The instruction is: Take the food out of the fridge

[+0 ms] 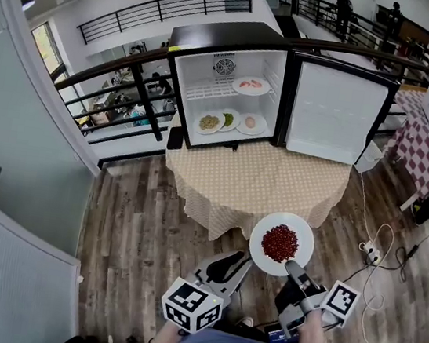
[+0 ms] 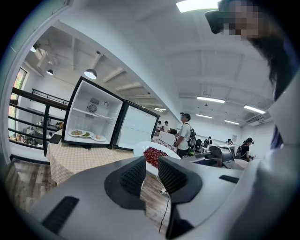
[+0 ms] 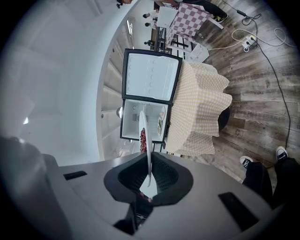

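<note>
The right claw [image 1: 290,265] pinches the rim of a plate [image 1: 263,233] of red beans [image 1: 280,242]; the left claw [image 2: 150,172] is spread, empty. Four food plates [image 1: 237,85] sit inside the open fridge [image 1: 217,39].

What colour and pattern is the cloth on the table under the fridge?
The tablecloth is beige with a fine check, clearest in the head view.

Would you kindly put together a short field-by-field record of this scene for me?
fridge: stands on the table, door swung open
upper shelf: one plate of food
lower level: three plates of food side by side
right gripper: jaws shut on the rim of a white plate of red food, held in front of the table
left gripper: jaws apart, nothing between them
</note>
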`<state>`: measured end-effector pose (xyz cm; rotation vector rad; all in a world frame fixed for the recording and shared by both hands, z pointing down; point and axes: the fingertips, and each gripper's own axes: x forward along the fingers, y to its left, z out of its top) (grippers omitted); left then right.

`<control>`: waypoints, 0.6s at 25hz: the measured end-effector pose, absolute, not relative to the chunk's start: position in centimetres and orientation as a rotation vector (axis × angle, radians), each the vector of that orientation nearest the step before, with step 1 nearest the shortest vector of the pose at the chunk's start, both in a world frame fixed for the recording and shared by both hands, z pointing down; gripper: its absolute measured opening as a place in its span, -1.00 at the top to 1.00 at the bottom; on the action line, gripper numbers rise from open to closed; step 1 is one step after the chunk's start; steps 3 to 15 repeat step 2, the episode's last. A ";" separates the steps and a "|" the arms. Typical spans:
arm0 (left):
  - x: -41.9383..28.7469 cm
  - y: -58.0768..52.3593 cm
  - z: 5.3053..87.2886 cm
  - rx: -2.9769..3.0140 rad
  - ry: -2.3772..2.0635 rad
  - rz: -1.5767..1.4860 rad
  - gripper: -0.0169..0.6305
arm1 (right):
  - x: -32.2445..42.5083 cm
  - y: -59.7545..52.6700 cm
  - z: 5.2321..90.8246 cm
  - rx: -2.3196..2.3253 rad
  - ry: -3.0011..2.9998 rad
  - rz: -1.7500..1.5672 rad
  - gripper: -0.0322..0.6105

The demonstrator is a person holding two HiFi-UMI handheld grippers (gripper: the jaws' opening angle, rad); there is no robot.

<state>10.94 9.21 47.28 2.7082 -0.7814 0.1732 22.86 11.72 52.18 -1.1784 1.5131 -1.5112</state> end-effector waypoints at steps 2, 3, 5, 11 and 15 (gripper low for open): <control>10.9 9.1 47.1 2.707 -0.784 0.172 0.67 | 22.8 11.6 52.0 -1.177 1.516 -1.512 0.81; 10.9 9.1 47.1 2.707 -0.784 0.172 0.67 | 22.8 11.6 52.0 -1.177 1.516 -1.512 0.81; 10.9 9.1 47.1 2.707 -0.784 0.172 0.67 | 22.8 11.6 52.0 -1.177 1.516 -1.512 0.81; 10.9 9.1 47.1 2.707 -0.784 0.172 0.67 | 22.8 11.6 52.0 -1.177 1.516 -1.512 0.81; 10.9 9.1 47.1 2.707 -0.784 0.172 0.67 | 22.8 11.6 52.0 -1.177 1.516 -1.512 0.81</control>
